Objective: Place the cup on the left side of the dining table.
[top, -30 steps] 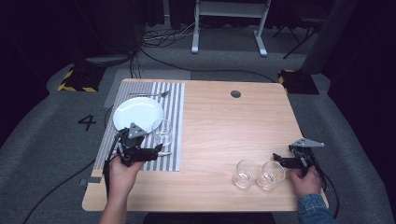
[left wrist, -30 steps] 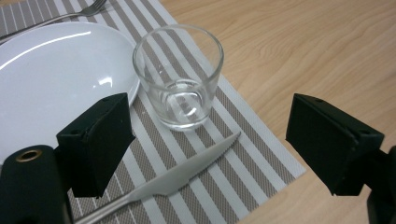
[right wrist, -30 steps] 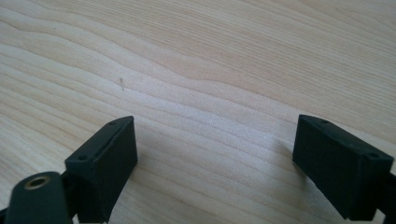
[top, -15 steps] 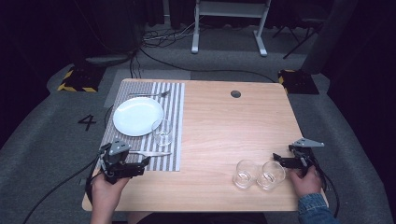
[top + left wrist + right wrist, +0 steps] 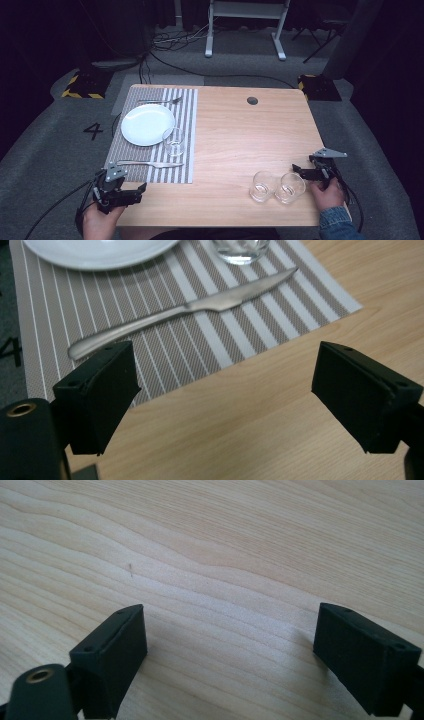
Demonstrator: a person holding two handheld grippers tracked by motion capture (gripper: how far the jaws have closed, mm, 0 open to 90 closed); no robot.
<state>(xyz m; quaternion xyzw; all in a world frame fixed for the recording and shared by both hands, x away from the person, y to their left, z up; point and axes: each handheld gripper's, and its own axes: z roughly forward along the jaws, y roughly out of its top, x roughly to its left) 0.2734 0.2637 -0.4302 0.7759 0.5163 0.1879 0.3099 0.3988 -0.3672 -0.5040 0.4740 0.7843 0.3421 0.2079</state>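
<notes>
A table knife [image 5: 150,163] [image 5: 200,305] lies flat along the near edge of the striped placemat [image 5: 187,115] [image 5: 50,305]. Beyond it are a white plate [image 5: 147,125] [image 5: 95,250] and a clear glass [image 5: 174,141] [image 5: 240,250]. My left gripper [image 5: 141,193] [image 5: 225,375] hovers over bare wood at the near left corner, short of the knife. Its jaws have just been opening and are open with nothing between them. My right gripper [image 5: 296,172] [image 5: 230,630] is open over the wood, just right of two empty glasses [image 5: 262,186].
A fork [image 5: 160,101] lies on the placemat beyond the plate. The second of the two glasses [image 5: 291,187] stands closest to the right gripper. A round hole [image 5: 252,100] sits in the far part of the wooden table [image 5: 240,135].
The left gripper has drawn back from the placemat toward the near left corner, and its jaws stand wider apart. The knife stays on the mat. The right hand has kept still.
</notes>
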